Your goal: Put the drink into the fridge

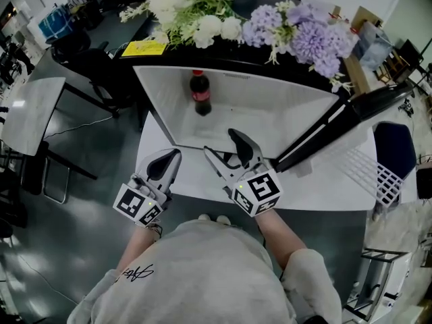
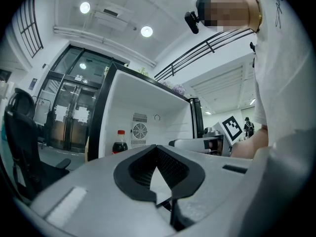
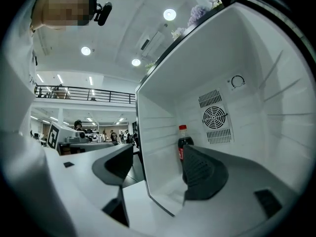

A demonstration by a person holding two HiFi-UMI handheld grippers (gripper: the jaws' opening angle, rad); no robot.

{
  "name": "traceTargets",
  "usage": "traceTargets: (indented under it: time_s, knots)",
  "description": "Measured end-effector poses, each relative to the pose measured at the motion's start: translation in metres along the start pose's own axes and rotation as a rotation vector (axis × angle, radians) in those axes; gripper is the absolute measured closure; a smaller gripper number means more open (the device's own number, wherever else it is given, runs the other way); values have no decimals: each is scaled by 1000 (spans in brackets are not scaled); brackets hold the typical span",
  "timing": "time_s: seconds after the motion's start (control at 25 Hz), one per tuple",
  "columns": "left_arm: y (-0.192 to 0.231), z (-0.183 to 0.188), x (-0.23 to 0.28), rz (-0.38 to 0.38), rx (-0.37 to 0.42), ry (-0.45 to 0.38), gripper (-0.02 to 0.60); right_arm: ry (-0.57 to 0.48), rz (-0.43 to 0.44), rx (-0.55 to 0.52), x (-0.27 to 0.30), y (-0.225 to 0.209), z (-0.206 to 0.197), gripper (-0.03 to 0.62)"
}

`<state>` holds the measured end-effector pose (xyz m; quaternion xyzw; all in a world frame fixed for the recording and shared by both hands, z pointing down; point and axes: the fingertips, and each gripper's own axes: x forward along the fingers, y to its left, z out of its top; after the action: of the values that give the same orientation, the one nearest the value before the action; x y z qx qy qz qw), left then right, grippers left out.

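White desk (image 1: 192, 177) before you bears the open white fridge (image 1: 290, 113), where the red-capped dark plastic cola bottle (image 1: 199, 94) stands upright at the rear; judged smooth, rigid, moderately heavy, take its mid-body; left claw (image 1: 177, 152) pinched together, empty, right claw (image 1: 219, 141) wide, empty.

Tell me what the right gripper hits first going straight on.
Probably the fridge's left side wall, near its front edge; the cola bottle stands deeper, slightly right of that line. Depth is unclear.
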<state>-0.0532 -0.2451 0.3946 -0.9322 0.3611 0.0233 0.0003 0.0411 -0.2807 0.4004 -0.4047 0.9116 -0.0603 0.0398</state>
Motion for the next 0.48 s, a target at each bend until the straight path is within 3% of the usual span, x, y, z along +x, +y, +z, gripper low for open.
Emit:
traceTargets:
  time_s: [0.4, 0.44, 0.48]
  knots:
    - [-4, -3, 8, -34, -1, 9, 578, -15, 8, -5, -14, 4, 2, 280]
    - [-4, -3, 9, -38, -1, 9, 578, -18, 6, -7, -15, 5, 3, 306]
    - [-5, -3, 10, -42, -2, 10, 578, -24, 1, -7, -16, 4, 3, 375]
